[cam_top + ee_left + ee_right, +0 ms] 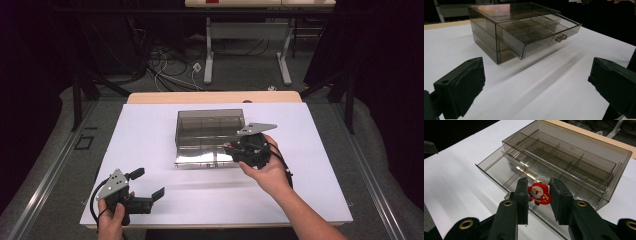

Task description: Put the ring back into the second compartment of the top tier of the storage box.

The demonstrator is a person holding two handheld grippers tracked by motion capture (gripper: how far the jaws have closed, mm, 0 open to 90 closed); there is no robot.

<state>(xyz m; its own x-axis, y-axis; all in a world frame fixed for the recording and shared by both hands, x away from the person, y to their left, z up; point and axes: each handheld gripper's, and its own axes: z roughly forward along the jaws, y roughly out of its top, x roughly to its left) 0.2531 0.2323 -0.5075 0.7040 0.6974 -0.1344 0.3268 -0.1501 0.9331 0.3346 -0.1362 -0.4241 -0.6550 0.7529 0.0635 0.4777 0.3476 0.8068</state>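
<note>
A smoky clear drawer box point(210, 125) stands mid-table with its top drawer point(200, 159) pulled out toward me; the drawer's divided compartments point(499, 171) look bare. My right gripper point(231, 149) hovers over the drawer's right end. In the right gripper view it point(538, 186) is shut on a small red Santa figure point(539, 193), held above the drawer's front compartments. My left gripper point(148, 183) rests open near the front left of the table, apart from the box. In the left gripper view, its jaws point(536, 82) stand wide with nothing between them, and the box point(499, 22) and drawer knob point(561, 38) lie ahead.
A white sheet point(150, 135) covers the table, with a wooden edge point(215, 96) at the far side. Beyond it are cables point(170, 70) on the floor and the legs of another table point(208, 60). Dark curtains flank both sides.
</note>
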